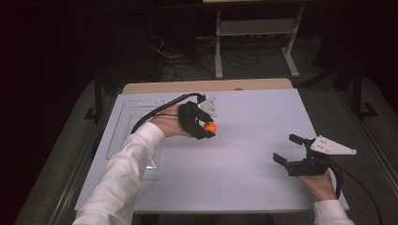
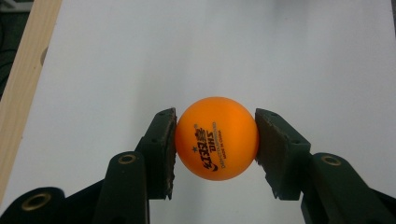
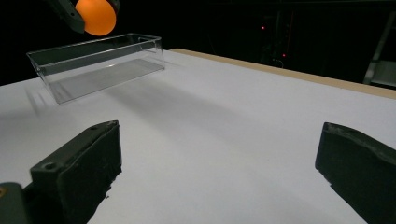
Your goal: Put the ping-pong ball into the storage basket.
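white table (image 1: pixel 244 154): left gripper (image 2: pixel 215 142) jaws pinch orange ball (image 2: pixel 216 138).

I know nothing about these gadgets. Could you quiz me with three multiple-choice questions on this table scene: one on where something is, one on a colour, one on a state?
1. Where is the clear plastic rectangular bin?
A. on the white table top, on the person's left side
B. on the floor
C. in the right gripper

2. What colour is the small round table-tennis ball?
A. white
B. orange
C. green

3. How do the right gripper's fingers stand?
A. shut on the ball
B. shut on nothing
C. spread apart with nothing between them

Answers: 1 A, the bin sits on the white table top beside the left sleeve. 2 B, it shows orange between the left gripper's fingers. 3 C, bare table shows between them.
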The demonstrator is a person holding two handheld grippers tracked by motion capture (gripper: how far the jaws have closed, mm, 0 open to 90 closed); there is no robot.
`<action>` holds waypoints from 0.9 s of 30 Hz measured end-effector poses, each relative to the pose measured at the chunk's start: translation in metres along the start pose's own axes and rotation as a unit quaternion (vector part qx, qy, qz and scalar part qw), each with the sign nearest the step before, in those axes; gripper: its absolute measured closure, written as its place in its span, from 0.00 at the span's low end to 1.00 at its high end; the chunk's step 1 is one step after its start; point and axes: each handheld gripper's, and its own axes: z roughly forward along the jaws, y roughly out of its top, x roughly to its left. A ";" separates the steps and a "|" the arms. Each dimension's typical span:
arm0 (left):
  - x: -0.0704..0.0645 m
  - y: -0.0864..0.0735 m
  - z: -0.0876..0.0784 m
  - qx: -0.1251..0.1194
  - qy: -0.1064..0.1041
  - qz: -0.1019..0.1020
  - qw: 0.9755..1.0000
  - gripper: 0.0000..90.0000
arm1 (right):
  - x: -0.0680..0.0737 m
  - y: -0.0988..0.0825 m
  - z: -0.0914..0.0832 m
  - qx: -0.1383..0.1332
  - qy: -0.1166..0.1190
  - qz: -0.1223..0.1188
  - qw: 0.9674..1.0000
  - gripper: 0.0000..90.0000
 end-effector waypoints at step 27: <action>-0.002 -0.029 -0.025 0.011 0.022 -0.022 0.999 0.57 | 0.000 -0.001 0.002 0.006 0.003 -0.001 1.000 0.00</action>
